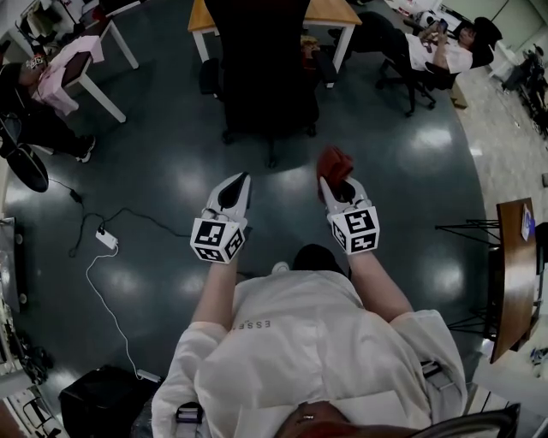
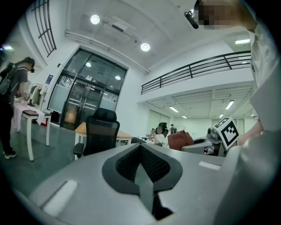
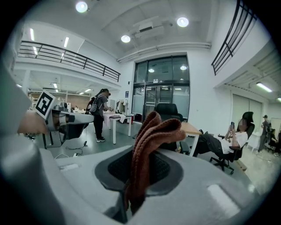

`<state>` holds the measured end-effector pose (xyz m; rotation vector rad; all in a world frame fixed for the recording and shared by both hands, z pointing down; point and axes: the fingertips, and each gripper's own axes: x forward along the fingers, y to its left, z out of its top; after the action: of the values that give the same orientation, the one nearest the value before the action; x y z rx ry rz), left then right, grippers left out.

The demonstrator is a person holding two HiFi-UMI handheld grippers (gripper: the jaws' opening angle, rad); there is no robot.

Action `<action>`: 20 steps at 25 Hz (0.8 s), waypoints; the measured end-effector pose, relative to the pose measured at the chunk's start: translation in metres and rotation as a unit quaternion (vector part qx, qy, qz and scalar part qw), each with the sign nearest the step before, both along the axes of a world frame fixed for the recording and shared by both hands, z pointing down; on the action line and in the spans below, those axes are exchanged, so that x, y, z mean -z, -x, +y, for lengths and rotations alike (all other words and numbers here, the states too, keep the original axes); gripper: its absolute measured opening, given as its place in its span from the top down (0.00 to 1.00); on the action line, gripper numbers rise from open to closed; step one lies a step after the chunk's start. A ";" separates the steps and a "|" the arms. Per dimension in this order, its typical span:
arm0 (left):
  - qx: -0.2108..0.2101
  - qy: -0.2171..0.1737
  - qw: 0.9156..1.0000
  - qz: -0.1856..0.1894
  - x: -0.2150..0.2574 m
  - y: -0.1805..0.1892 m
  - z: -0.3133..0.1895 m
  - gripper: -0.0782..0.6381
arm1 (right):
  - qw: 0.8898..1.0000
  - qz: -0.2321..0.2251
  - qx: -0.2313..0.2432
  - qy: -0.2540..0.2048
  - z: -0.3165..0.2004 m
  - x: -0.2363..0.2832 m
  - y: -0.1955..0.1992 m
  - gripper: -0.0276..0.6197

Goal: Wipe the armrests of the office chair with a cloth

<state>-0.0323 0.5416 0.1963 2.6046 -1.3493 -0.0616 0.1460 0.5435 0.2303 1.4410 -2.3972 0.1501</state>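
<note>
A black office chair stands ahead of me, its back toward me, at a wooden desk. One armrest shows on its left side, another armrest on its right. My right gripper is shut on a reddish-brown cloth, which sticks up between the jaws as a folded cloth. My left gripper is shut with nothing in it, jaws pressed together. Both grippers hover over the floor, well short of the chair. The chair's back shows behind the cloth.
A seated person in another chair is at the far right. A white table with pink fabric stands far left, a person beside it. A power strip with cables lies on the floor at left. A wooden stand is at right.
</note>
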 end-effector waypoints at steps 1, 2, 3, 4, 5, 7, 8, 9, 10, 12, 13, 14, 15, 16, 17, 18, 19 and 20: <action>0.003 0.004 1.000 0.001 -0.002 0.001 -0.002 0.87 | 1.000 -0.001 -0.001 0.004 -0.003 -0.003 -0.002 0.88; 0.007 0.008 1.000 0.001 -0.005 0.003 -0.004 0.87 | 1.000 -0.002 -0.002 0.009 -0.006 -0.006 -0.004 0.88; 0.010 0.012 1.000 0.002 -0.008 0.004 -0.006 0.87 | 1.000 -0.004 -0.003 0.015 -0.009 -0.009 -0.006 0.88; 0.013 0.017 1.000 0.002 -0.011 0.005 -0.008 0.87 | 1.000 -0.005 -0.004 0.020 -0.013 -0.013 -0.008 0.88; 0.017 0.021 1.000 0.001 -0.015 0.006 -0.011 0.87 | 1.000 -0.006 -0.005 0.024 -0.018 -0.016 -0.010 0.88; 0.025 0.028 0.999 -0.001 -0.021 0.012 -0.020 0.87 | 1.000 -0.007 -0.007 0.030 -0.033 -0.022 -0.010 0.88; 0.031 0.031 0.999 -0.002 -0.024 0.017 -0.025 0.87 | 0.999 -0.009 -0.005 0.032 -0.042 -0.025 -0.008 0.88; 0.039 0.035 0.999 -0.003 -0.028 0.022 -0.031 0.87 | 0.999 -0.010 -0.002 0.034 -0.052 -0.029 -0.005 0.88; 0.047 0.039 0.998 -0.004 -0.032 0.027 -0.037 0.87 | 0.999 -0.010 0.003 0.036 -0.061 -0.033 -0.001 0.88; 0.061 0.047 0.997 -0.006 -0.041 0.038 -0.053 0.87 | 0.999 -0.011 0.012 0.043 -0.085 -0.042 0.007 0.88; 0.067 0.052 0.996 -0.007 -0.045 0.043 -0.064 0.87 | 0.999 -0.010 0.016 0.047 -0.099 -0.046 0.012 0.88; 0.074 0.057 0.996 -0.007 -0.049 0.050 -0.076 0.87 | 0.998 -0.010 0.021 0.051 -0.114 -0.050 0.018 0.88; 0.081 0.062 0.995 -0.006 -0.054 0.058 -0.090 0.87 | 0.998 -0.010 0.026 0.055 -0.130 -0.054 0.024 0.88; 0.089 0.067 0.994 -0.004 -0.058 0.065 -0.104 0.87 | 0.998 -0.011 0.032 0.060 -0.147 -0.058 0.031 0.88; 0.097 0.072 0.993 -0.003 -0.062 0.071 -0.119 0.87 | 0.997 -0.011 0.037 0.064 -0.165 -0.062 0.036 0.88; 0.104 0.077 0.992 -0.002 -0.066 0.077 -0.135 0.87 | 0.997 -0.011 0.043 0.069 -0.184 -0.066 0.040 0.88; 0.110 0.082 0.991 -0.001 -0.070 0.081 -0.151 0.87 | 0.996 -0.012 0.048 0.074 -0.203 -0.070 0.044 0.88; 0.115 0.090 0.989 -0.001 -0.074 0.085 -0.168 0.87 | 0.995 -0.012 0.054 0.081 -0.222 -0.073 0.047 0.88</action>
<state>-0.1174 0.3738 0.2700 2.2950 -1.5723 0.0264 0.0986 0.3216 0.3035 1.2421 -2.4130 0.3295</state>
